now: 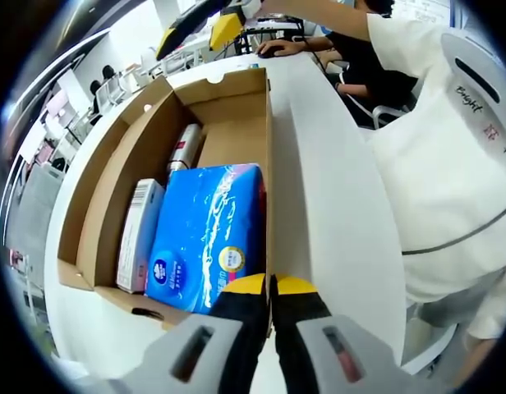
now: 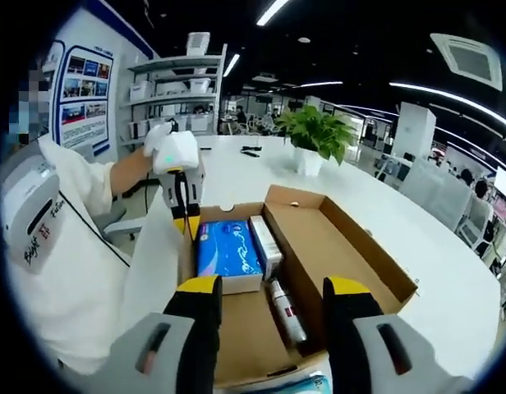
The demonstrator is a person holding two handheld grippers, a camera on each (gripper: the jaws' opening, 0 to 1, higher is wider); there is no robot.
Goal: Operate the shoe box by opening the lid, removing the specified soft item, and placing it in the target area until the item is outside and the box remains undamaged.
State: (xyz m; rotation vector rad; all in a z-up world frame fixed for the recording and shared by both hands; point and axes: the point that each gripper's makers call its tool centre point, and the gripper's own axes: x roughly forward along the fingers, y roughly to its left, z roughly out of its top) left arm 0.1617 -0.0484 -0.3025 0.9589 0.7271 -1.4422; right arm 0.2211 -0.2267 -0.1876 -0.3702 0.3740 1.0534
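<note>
Open brown cardboard shoe box (image 2: 319, 238) on white table (image 2: 450, 271), lid folded back. Blue soft tissue pack (image 1: 208, 234) inside. Left claw (image 1: 271, 287) clenched at its edge; right claw (image 2: 273, 300) released, waiting.

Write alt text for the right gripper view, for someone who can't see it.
An open cardboard shoe box sits on a white table, holding a blue tissue pack, a small white carton and a slim tube. The right gripper hovers open before the box, while the left gripper touches the pack's far edge, shut. A potted plant stands behind.
</note>
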